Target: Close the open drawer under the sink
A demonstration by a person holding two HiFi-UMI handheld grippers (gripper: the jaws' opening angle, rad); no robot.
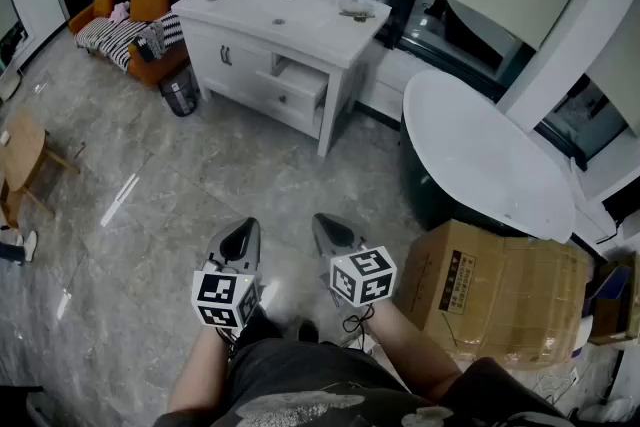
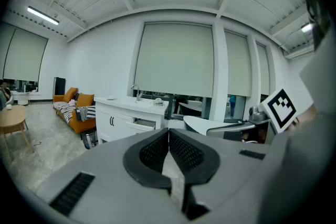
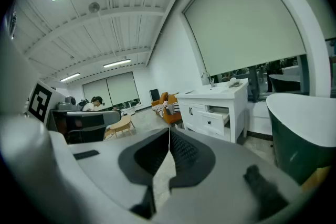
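Drawer (image 1: 297, 87) sticks out of the white sink cabinet (image 1: 245, 55), far from the left gripper (image 1: 240, 240) and the right gripper (image 1: 333, 235). Both are pinched together, holding nothing. A crooked push could jam it or leave it half open.
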